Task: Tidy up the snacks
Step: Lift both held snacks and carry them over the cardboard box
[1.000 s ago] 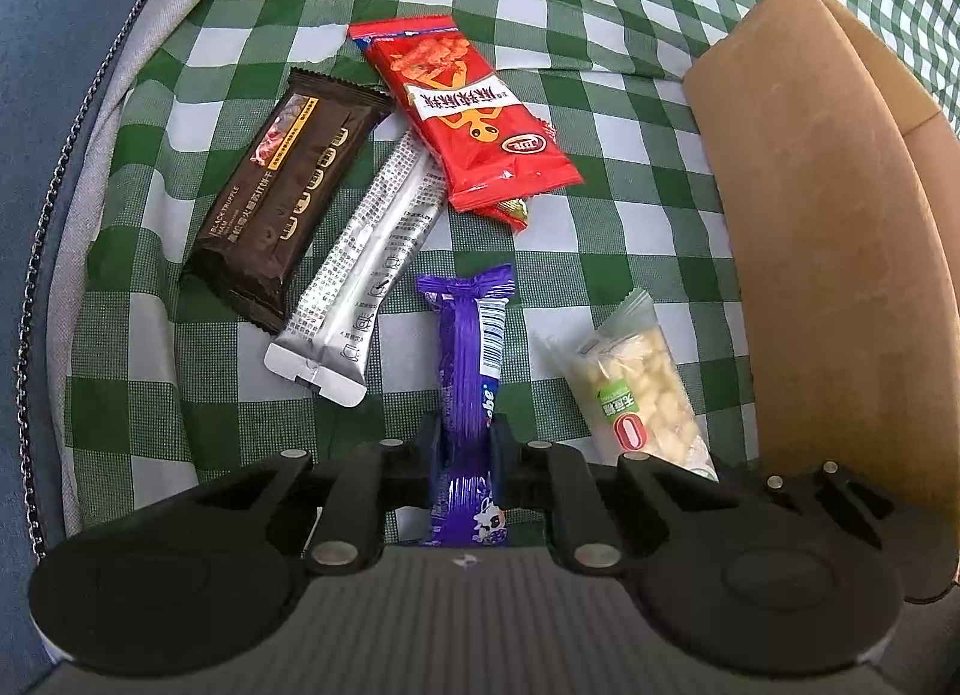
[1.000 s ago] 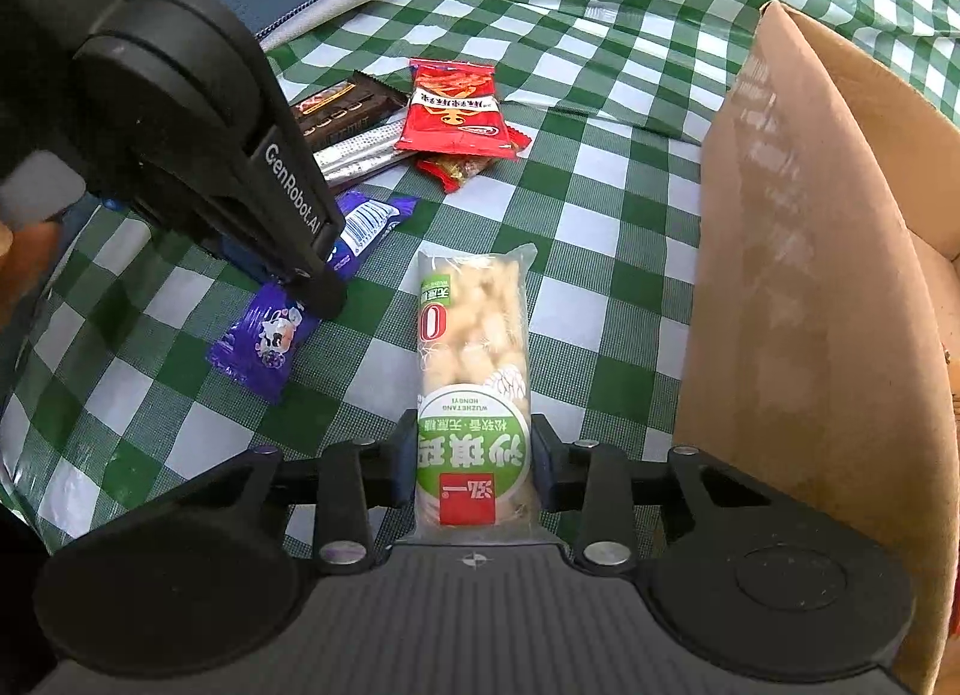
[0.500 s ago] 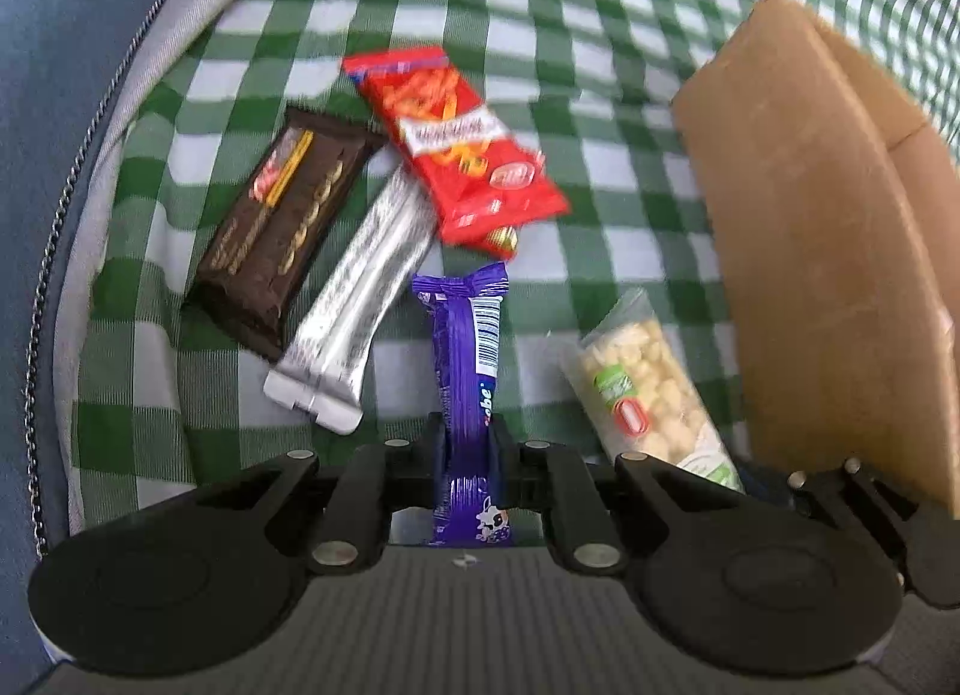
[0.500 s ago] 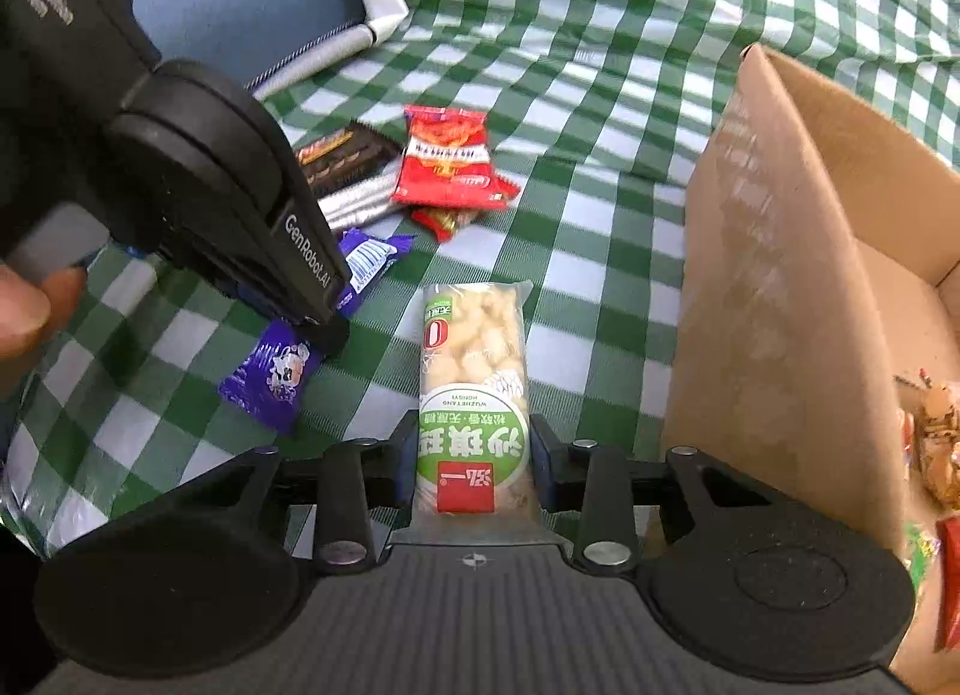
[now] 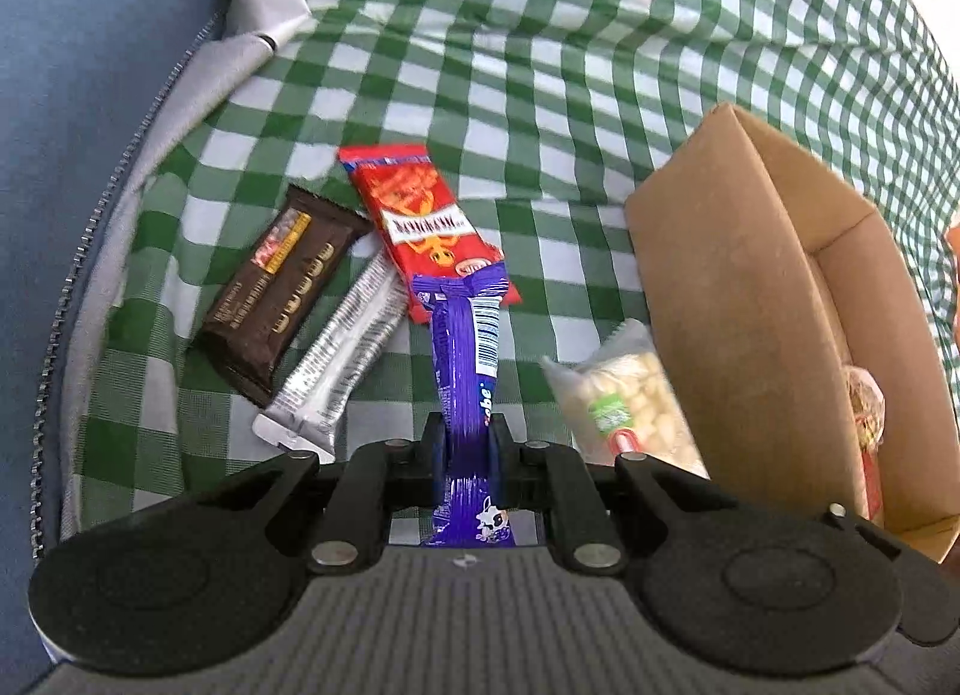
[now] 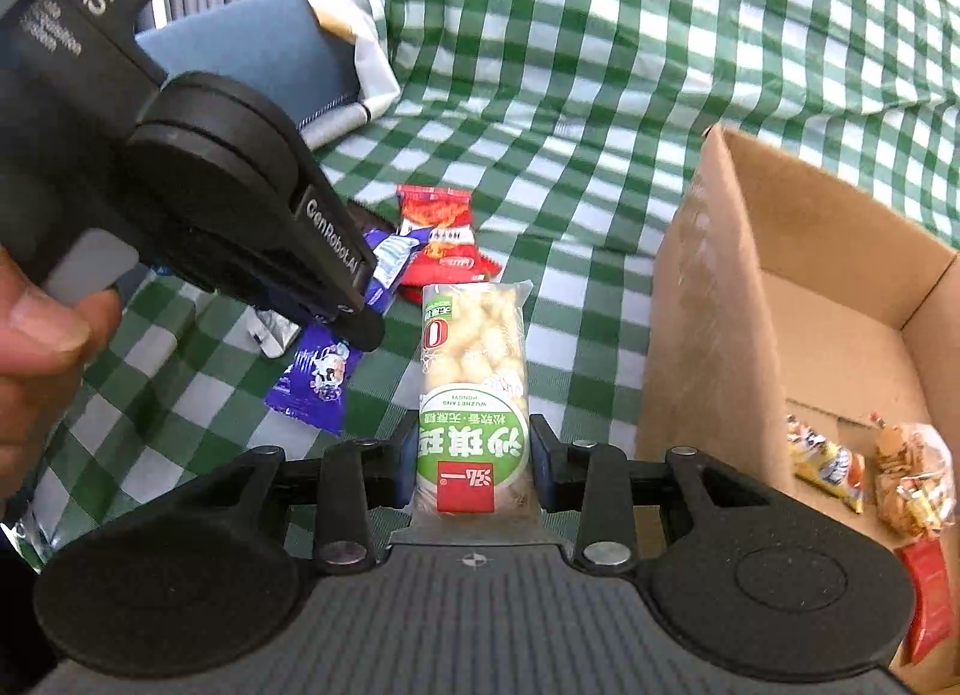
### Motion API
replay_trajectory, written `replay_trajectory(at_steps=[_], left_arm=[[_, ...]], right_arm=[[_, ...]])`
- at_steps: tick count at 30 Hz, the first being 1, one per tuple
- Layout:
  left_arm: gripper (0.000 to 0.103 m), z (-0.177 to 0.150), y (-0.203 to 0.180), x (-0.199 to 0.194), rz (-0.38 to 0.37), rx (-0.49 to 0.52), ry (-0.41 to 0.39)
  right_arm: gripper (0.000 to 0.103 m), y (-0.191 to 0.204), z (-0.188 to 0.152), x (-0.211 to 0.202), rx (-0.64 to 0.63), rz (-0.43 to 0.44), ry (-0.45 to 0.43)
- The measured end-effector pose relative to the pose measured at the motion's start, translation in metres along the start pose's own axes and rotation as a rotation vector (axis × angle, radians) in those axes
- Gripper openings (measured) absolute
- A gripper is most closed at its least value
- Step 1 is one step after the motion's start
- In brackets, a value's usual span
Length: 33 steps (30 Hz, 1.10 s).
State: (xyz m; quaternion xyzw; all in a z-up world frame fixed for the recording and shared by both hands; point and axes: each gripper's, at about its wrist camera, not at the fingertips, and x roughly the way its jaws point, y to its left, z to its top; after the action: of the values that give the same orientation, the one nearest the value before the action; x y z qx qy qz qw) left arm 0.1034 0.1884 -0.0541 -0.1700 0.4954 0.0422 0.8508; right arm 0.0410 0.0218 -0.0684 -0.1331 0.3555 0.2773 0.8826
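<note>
Gripping one purple bar [image 5: 465,371] | one puffed pack [image 6: 474,389] | three packets on cloth

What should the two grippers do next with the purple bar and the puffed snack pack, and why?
Probably carry both across over the cardboard box and release there. The left gripper is shut on the purple bar, the right gripper is shut on the puffed snack pack, and other snacks already lie inside the open box.
</note>
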Motion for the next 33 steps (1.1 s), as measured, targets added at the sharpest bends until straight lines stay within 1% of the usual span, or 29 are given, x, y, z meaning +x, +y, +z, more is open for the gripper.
replay_trajectory(at_steps=[5,10,13,16,20,22,24,27,29,33], left_arm=[[0.014,0.002,0.007,-0.021,-0.003,-0.058,-0.093],[0.014,0.003,0.004,-0.041,0.005,-0.069,-0.187],[0.014,0.003,-0.002,-0.049,-0.007,-0.058,-0.231],[0.014,0.003,-0.009,-0.052,-0.031,-0.053,-0.252],[0.014,0.002,-0.024,-0.052,-0.05,-0.021,-0.275],[0.014,0.001,-0.032,-0.053,-0.062,-0.008,-0.288],[0.014,0.0,-0.039,-0.054,-0.073,0.005,-0.305],[0.014,-0.003,-0.051,-0.057,-0.086,0.033,-0.335],[0.014,-0.005,-0.058,-0.059,-0.098,0.047,-0.36],[0.014,-0.009,-0.071,-0.063,-0.147,0.076,-0.391]], right_arm=[[0.038,-0.003,0.006,-0.022,0.009,-0.004,-0.044],[0.038,-0.016,0.022,-0.061,0.013,-0.004,-0.134],[0.038,-0.038,0.029,-0.085,0.034,-0.007,-0.202],[0.038,-0.066,0.03,-0.102,0.049,-0.025,-0.269],[0.038,-0.109,0.024,-0.112,0.063,-0.101,-0.34],[0.038,-0.128,0.018,-0.11,0.089,-0.146,-0.351],[0.038,-0.146,0.009,-0.106,0.141,-0.185,-0.351],[0.038,-0.163,-0.001,-0.1,0.205,-0.2,-0.317],[0.038,-0.167,-0.004,-0.101,0.199,-0.215,-0.328],[0.038,-0.169,-0.014,-0.104,0.171,-0.24,-0.331]])
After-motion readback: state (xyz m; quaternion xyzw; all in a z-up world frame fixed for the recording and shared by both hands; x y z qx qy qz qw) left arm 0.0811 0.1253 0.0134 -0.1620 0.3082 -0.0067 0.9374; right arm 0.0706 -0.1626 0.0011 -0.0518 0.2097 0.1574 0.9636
